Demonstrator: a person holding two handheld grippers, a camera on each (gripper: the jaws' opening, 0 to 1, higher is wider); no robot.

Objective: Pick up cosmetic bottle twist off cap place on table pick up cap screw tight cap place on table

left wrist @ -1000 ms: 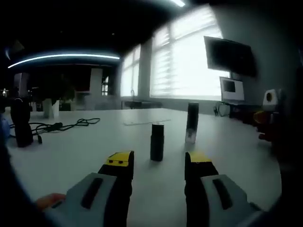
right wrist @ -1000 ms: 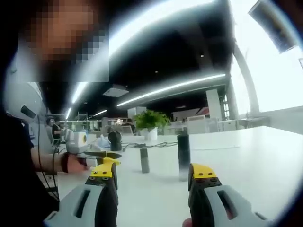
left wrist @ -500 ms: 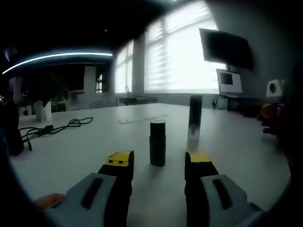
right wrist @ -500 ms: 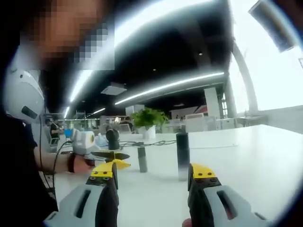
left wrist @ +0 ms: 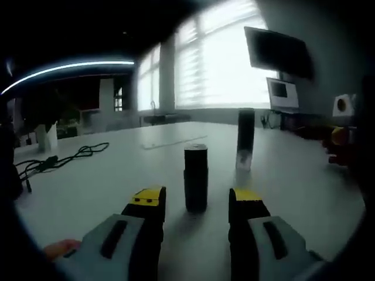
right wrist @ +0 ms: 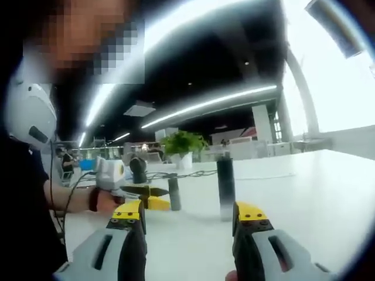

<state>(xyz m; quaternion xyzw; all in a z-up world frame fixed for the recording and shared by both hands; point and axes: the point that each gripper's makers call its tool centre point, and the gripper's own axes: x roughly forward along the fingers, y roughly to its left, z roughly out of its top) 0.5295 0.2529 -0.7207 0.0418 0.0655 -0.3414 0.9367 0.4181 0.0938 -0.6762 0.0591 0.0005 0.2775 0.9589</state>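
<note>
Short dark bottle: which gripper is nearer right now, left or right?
Left. The left gripper has its open jaws just short of the short dark bottle, lined up on it. The right gripper sits farther back, open, nearer the tall bottle.

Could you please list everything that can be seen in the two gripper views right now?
Short bottle: one, black, upright on the table just ahead of the left gripper's jaws.
Tall bottle: one, dark with a pale lower end, upright farther back.
Table: one, white.
Cable: one, black, loose on the table at the left.
Potted plant: one, green in a white pot, at the table's far side.
Monitors: two, dark, by the window.
Left gripper: one, grey with yellow tips, open either side of the short bottle.
Right gripper: one, same colours, open, short of the tall bottle.
</note>
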